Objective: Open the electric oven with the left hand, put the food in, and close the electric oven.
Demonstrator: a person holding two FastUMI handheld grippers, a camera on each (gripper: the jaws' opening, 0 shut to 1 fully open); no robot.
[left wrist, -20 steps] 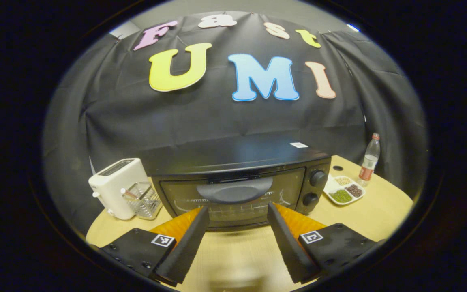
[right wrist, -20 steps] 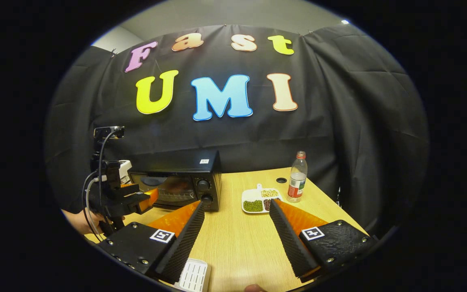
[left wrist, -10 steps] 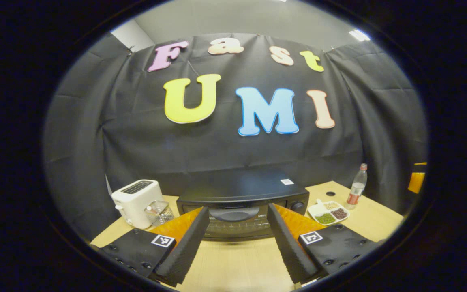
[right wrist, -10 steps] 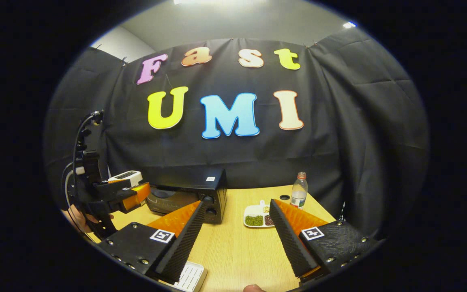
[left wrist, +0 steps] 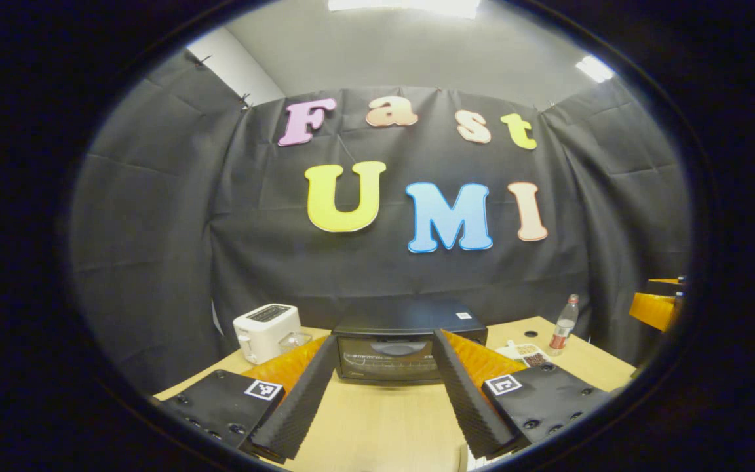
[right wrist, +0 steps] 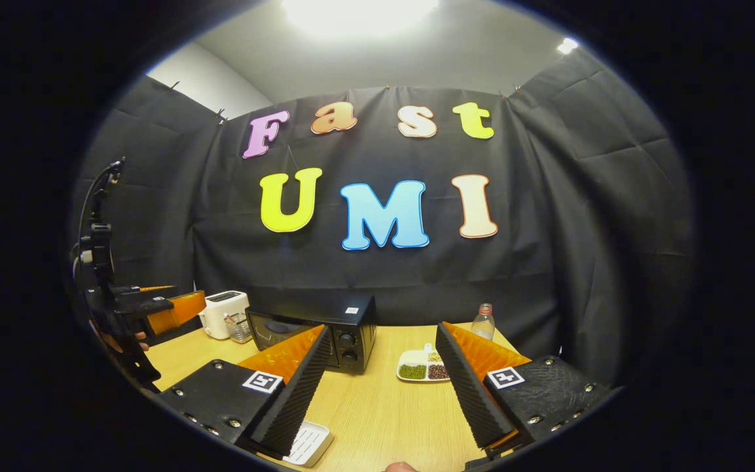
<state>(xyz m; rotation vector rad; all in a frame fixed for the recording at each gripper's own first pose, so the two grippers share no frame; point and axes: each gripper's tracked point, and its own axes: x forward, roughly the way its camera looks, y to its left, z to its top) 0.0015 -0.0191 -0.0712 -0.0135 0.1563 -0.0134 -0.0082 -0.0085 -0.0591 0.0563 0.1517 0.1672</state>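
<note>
Fingers of left gripper (left wrist: pixel 383 367) and right gripper (right wrist: pixel 384 367): spread wide, empty. One oven (left wrist: pixel 387 354) (door shut), one toaster (left wrist: pixel 266 331), one bottle (right wrist: pixel 482 322); labels unreadable.

No readable text; sticker on oven (right wrist: pixel 325 324) top too small.

Light wood surface (right wrist: pixel 384 406). On it: black electric oven (right wrist: pixel 325 328) at the back, door shut; white toaster (right wrist: pixel 223 313) to its left with a clear container (right wrist: pixel 238 326) just beside it, between toaster and oven. Right of the oven, a white divided dish (right wrist: pixel 425 367) of beans, then a plastic bottle (right wrist: pixel 482 321) farther back. White slotted tray (right wrist: pixel 309 442) at the near edge. Small round hole (left wrist: pixel 530 334) in the top near the bottle.
</note>
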